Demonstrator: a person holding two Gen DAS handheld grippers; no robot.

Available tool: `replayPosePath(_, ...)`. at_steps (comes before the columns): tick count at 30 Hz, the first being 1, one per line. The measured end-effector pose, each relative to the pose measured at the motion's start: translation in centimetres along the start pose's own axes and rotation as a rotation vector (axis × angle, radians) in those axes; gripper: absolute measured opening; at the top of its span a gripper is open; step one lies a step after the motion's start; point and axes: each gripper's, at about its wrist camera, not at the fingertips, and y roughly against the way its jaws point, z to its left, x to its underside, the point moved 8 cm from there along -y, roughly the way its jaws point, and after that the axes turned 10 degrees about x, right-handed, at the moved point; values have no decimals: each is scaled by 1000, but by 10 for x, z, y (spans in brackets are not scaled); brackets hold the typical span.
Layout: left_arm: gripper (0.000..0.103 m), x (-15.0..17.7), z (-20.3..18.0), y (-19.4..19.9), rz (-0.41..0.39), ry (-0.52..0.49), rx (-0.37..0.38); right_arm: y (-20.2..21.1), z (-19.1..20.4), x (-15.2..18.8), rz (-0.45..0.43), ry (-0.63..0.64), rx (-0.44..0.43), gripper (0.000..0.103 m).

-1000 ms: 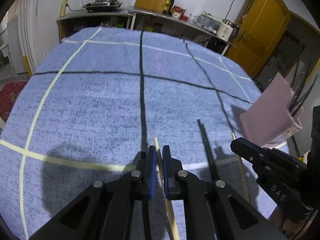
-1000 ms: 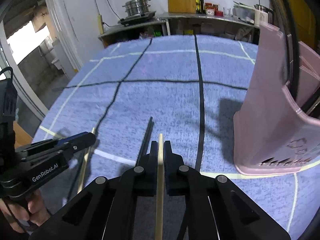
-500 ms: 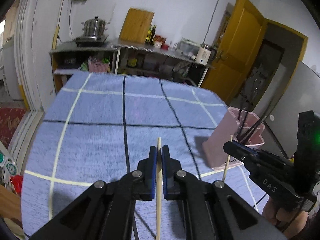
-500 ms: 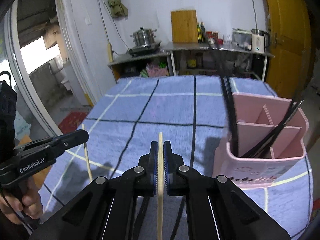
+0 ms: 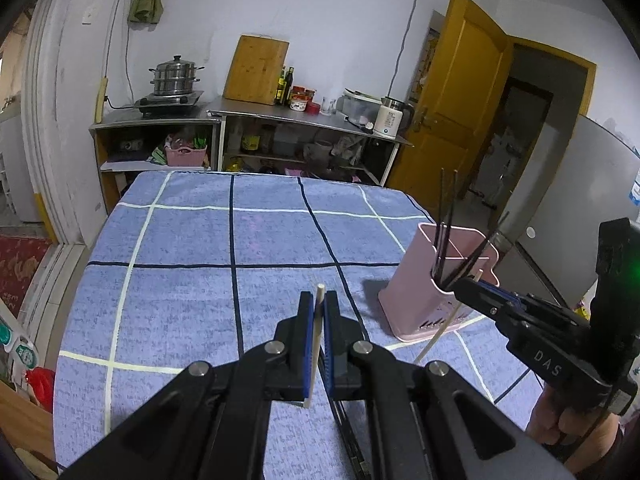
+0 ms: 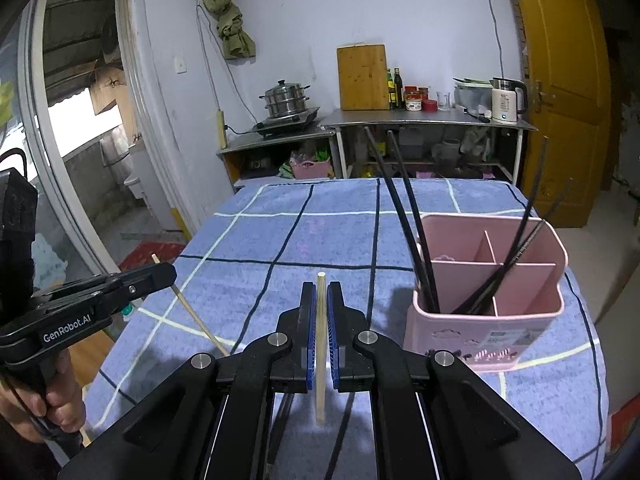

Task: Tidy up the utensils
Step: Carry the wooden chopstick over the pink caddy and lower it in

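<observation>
My left gripper (image 5: 317, 300) is shut on a pale wooden chopstick (image 5: 316, 344), held well above the blue checked cloth. My right gripper (image 6: 320, 292) is shut on a second pale wooden chopstick (image 6: 320, 344), also lifted. A pink divided utensil holder (image 6: 488, 300) stands upright on the cloth to the right, with several black chopsticks (image 6: 408, 216) leaning in its compartments. In the left wrist view the holder (image 5: 424, 292) sits at right, with the right gripper (image 5: 464, 290) in front of it. The left gripper (image 6: 168, 270) shows at the left of the right wrist view.
A black chopstick (image 5: 348, 436) lies on the cloth (image 5: 192, 280) under my left gripper. The table's edges drop off at left and right. Kitchen shelves with a steamer pot (image 5: 174, 76) and a cutting board stand behind the table. A yellow door is at right.
Both grippers have risen from the cloth, each lifting its wooden chopstick. The black chopstick stayed on the cloth. The views now look down on the holder from higher up.
</observation>
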Motion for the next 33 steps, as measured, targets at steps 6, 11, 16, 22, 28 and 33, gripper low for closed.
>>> replayPosePath(6, 5, 1, -10, 4, 15, -14, 6, 8, -7, 0, -11, -6, 8, 5)
replayPosePath(11, 5, -6, -26, 8, 7, -15, 42, 24, -19, -5, -41, -22, 20, 5)
replayPosePath(16, 5, -10, -53, 3, 12, -36, 96, 39, -42, -10, -67, -52, 47, 5)
replayPosePath(22, 5, -15, -84, -18, 40, -52, 160, 50, -75, -15, -82, -97, 90, 5)
replayPosePath(28, 5, -37, -109, -26, 23, -68, 211, 63, -98, -37, -131, -128, 112, 5)
replayPosePath(33, 5, -68, -127, -22, -30, -79, 239, 76, -115, -65, -203, -162, 119, 5)
